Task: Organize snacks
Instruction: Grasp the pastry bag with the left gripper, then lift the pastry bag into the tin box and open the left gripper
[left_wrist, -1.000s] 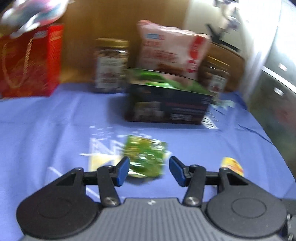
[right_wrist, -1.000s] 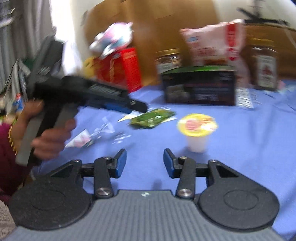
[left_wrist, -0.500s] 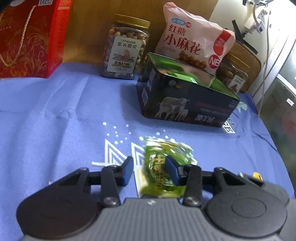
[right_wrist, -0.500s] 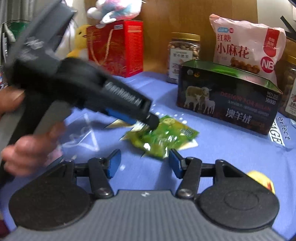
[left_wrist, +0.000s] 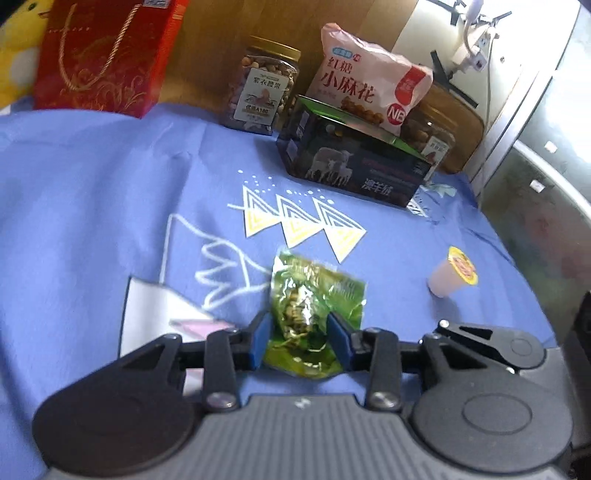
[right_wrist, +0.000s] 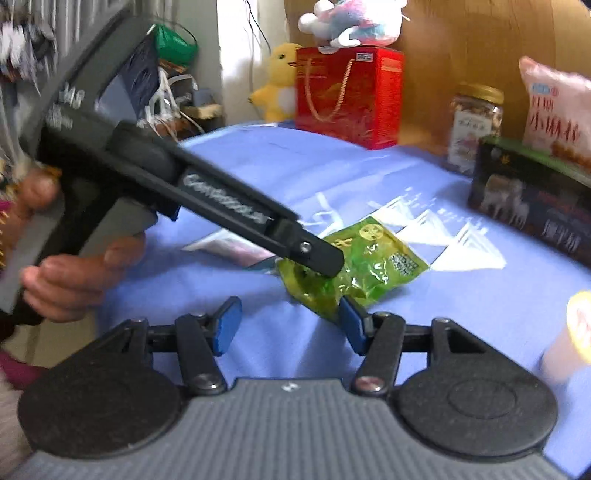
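While shut, left tongs (left_wrist: 298, 338) on green packet (left_wrist: 314, 295)

Home room: plush toys (right_wrist: 351, 18) atop red gift box (right_wrist: 351, 96), snack jars (left_wrist: 264, 94) on blue-clothed table (left_wrist: 92, 184).

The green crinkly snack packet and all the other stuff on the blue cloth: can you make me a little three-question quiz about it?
1. True or false: the left gripper has its blue pads closed on the green crinkly snack packet.
2. Which gripper is open with nothing in it?
3. Pick one. The small pink cup with the yellow foil lid is: A) inside the dark open box with sheep pictures; B) out on the blue printed cloth; C) on top of the red gift box.

Key: 1 true; 2 the right gripper; 3 B.
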